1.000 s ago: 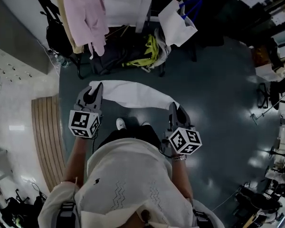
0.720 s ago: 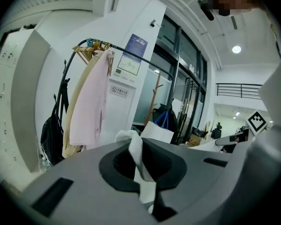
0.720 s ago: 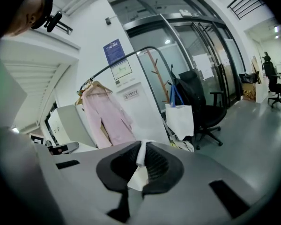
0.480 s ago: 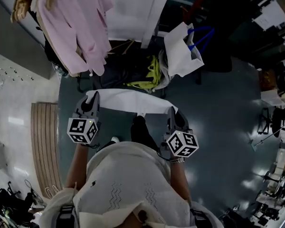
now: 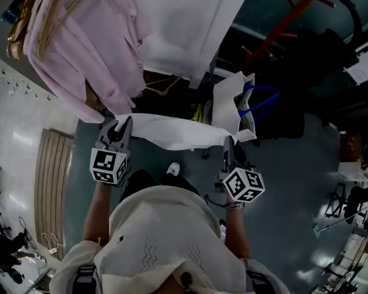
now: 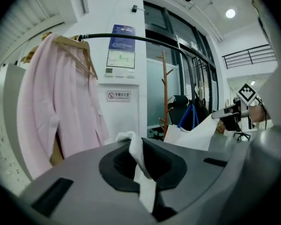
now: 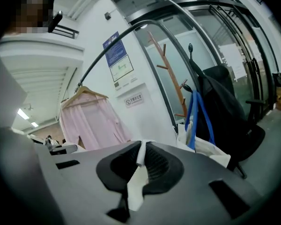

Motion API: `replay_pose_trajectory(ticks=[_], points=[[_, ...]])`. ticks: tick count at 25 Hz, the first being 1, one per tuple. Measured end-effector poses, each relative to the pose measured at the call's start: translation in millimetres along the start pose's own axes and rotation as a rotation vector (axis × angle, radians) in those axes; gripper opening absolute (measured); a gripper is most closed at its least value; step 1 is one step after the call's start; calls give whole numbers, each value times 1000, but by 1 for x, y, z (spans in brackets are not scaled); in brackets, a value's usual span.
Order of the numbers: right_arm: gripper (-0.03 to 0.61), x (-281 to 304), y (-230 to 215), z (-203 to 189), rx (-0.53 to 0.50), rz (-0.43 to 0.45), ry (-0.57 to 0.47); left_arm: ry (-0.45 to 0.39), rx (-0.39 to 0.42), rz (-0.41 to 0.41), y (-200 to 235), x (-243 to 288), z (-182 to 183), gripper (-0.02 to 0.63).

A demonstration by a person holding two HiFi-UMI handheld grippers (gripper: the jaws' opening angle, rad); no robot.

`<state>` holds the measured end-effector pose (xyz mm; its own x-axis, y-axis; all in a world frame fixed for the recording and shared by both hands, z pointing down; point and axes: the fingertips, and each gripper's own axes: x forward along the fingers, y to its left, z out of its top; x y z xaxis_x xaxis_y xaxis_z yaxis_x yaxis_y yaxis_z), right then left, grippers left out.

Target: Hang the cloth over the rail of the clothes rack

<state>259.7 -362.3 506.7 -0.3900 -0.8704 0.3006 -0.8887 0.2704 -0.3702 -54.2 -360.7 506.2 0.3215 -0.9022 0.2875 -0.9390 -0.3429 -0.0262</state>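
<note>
Two tools hold one white cloth [image 5: 172,130] off the ground: the left tool [image 5: 118,128] is clamped on one end and the right tool [image 5: 228,147] is clamped on the other, so the cloth stretches between them, its left end just beside the hem of a single pink shirt [image 5: 104,54]. That shirt hangs on a wooden hanger [image 6: 70,43] from one curved black rail [image 6: 145,39]. One white bag [image 5: 233,100] with blue handles sits right of the shirt, past a white pillar [image 5: 184,17]. Dark grey floor [image 5: 282,182] lies below.
</note>
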Motion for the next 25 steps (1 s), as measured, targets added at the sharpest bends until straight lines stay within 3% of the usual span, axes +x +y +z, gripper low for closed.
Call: replay_pose_trajectory(ticks=[4, 10, 15, 18, 22, 25], points=[[25, 25, 2, 73, -21, 77, -98, -89, 96, -10, 12, 28, 64, 17], [25, 33, 55, 225, -171, 188, -352, -363, 306, 22, 44, 37, 226, 17], [25, 18, 106, 347, -270, 236, -477, -490, 489, -11, 56, 23, 353, 17], [25, 3, 138, 412, -438, 220, -570, -576, 586, 10, 64, 10, 424, 17], [25, -5, 173, 482, -608, 170, -649, -614, 810, 113, 78, 7, 500, 17], [25, -5, 200, 528, -740, 115, -717, -633, 915, 176, 90, 13, 543, 17]])
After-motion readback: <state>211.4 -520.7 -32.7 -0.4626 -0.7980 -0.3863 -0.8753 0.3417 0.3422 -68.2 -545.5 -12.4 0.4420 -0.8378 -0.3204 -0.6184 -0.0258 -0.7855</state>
